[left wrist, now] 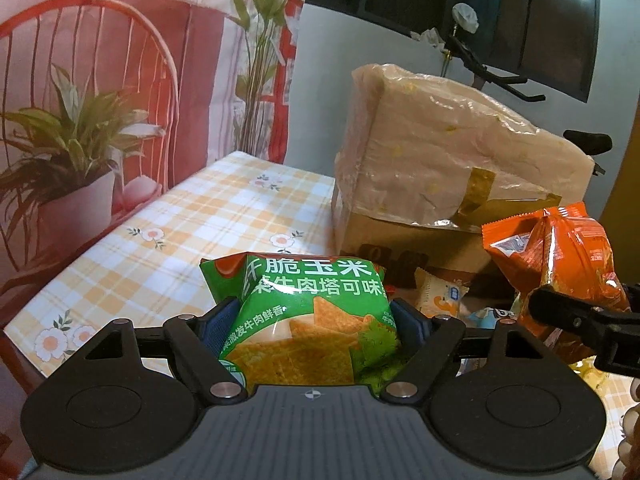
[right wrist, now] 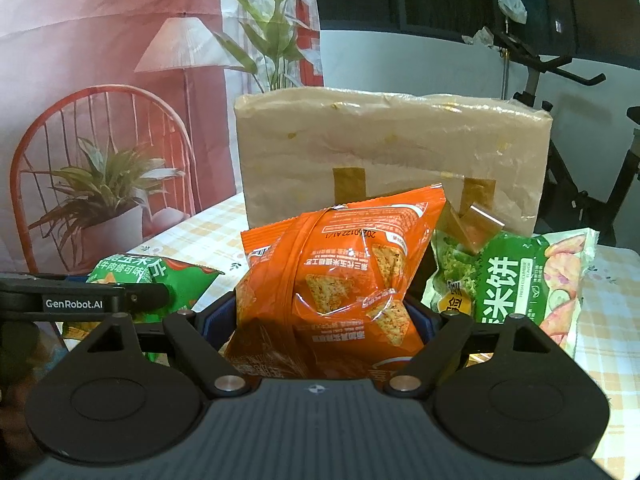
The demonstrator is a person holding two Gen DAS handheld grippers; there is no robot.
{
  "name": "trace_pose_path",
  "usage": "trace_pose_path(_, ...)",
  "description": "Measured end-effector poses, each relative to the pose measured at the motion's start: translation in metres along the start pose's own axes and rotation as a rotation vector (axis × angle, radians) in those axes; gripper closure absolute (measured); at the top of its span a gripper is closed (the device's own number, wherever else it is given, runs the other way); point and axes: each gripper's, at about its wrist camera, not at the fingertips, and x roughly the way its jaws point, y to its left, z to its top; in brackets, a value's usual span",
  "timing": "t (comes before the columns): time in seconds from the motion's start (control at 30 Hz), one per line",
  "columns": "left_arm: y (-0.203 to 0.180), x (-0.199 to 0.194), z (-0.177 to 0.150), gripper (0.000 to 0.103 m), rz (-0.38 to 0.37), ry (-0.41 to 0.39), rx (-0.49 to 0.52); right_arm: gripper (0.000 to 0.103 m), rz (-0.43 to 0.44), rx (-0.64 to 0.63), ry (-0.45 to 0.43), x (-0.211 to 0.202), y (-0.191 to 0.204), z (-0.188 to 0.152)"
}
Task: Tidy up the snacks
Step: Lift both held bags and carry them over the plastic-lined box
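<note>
My left gripper (left wrist: pixel 316 320) is shut on a green corn-chip bag (left wrist: pixel 304 304) and holds it above the checked tablecloth (left wrist: pixel 180 232). My right gripper (right wrist: pixel 320 316) is shut on an orange chip bag (right wrist: pixel 340 280), lifted in front of the paper bag (right wrist: pixel 392 152). The orange bag (left wrist: pixel 560 264) and the right gripper show at the right of the left wrist view. The green bag (right wrist: pixel 152 280) and the left gripper show at the left of the right wrist view. A green rice-cracker bag (right wrist: pixel 516 288) lies right of the orange bag.
A brown paper bag wrapped in plastic (left wrist: pixel 440 168) stands at the back of the table. Small snack packets (left wrist: pixel 438 300) lie at its foot. A printed backdrop (left wrist: pixel 80 100) hangs on the left. An exercise bike (right wrist: pixel 560 92) stands behind on the right.
</note>
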Motion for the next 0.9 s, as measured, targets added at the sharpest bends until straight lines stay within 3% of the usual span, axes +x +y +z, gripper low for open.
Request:
trace_pose_path(0.43,-0.002,-0.024,0.019,0.020,0.036,-0.108,0.018,0.018,-0.005,0.007,-0.041,-0.017,-0.002,0.008)
trace_pose_path(0.67,-0.009,-0.039,0.054,0.020,0.020,-0.206,0.055,0.018,0.022,-0.026,-0.094,-0.020,-0.004,0.034)
trace_pose_path(0.9,-0.024,-0.042,0.108,0.020,-0.058,-0.266,0.069,0.018,0.035,-0.027,-0.162,-0.022,-0.015,0.081)
